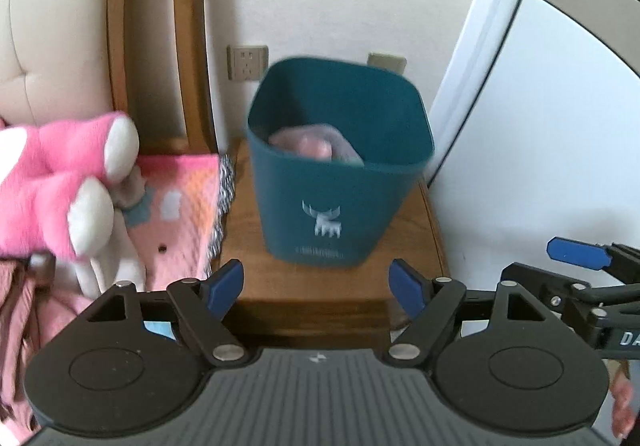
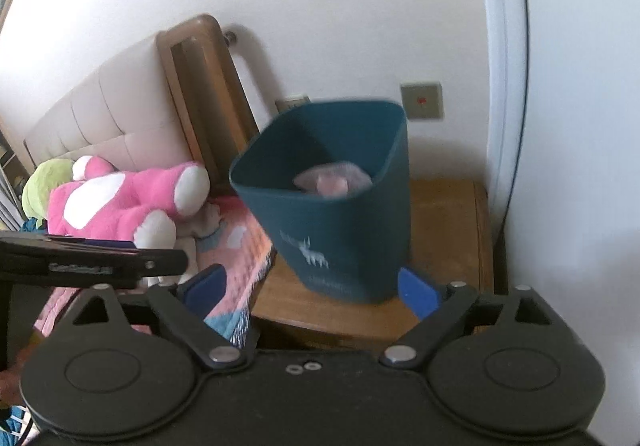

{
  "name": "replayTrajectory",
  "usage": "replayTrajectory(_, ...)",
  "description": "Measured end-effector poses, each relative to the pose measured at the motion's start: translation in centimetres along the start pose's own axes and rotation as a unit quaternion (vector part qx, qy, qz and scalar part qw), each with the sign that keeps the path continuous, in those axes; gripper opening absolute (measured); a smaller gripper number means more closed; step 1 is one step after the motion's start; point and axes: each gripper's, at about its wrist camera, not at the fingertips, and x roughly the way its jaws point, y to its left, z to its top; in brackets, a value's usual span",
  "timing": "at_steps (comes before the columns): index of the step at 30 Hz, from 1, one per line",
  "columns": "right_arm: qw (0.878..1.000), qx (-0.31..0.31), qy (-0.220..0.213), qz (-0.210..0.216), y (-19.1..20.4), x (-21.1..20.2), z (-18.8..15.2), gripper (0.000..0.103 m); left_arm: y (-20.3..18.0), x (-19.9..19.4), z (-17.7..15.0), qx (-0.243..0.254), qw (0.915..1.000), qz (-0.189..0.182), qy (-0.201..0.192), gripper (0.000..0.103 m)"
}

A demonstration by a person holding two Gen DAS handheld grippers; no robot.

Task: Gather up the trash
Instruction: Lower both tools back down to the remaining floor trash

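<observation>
A teal trash bin (image 1: 336, 182) with a white deer logo stands on a wooden nightstand (image 1: 416, 230); it also shows in the right wrist view (image 2: 340, 214). A crumpled pinkish bag of trash (image 1: 316, 146) lies inside it, also visible from the right (image 2: 332, 180). My left gripper (image 1: 316, 286) is open and empty, in front of the bin. My right gripper (image 2: 310, 290) is open and empty, close to the bin's base. The right gripper shows at the right edge of the left wrist view (image 1: 580, 258).
A bed with a pink patterned blanket (image 1: 180, 214) and a pink plush toy (image 1: 60, 182) lies left of the nightstand. A wooden headboard post (image 1: 160, 46) stands behind. A white door (image 1: 560, 126) is at the right. Wall sockets (image 1: 246, 62) sit behind the bin.
</observation>
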Motion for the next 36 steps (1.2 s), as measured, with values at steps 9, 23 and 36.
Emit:
replayTrajectory(9, 0.998, -0.001, 0.061, -0.014, -0.3, 3.7, -10.8, 0.103, 3.2, 5.6, -9.2, -0.002, 0.9977, -0.018, 0.065, 0.084)
replayTrajectory(23, 0.978, 0.037, 0.204, -0.029, -6.5, 22.0, -36.8, 0.097, 6.9, 29.4, -31.1, -0.066, 0.9821, -0.007, 0.176, 0.103)
replayTrajectory(36, 0.946, 0.024, 0.321, -0.028, -10.4, 38.3, -55.7, 0.076, 8.8, 49.0, -48.6, -0.082, 0.9566, 0.057, 0.274, 0.103)
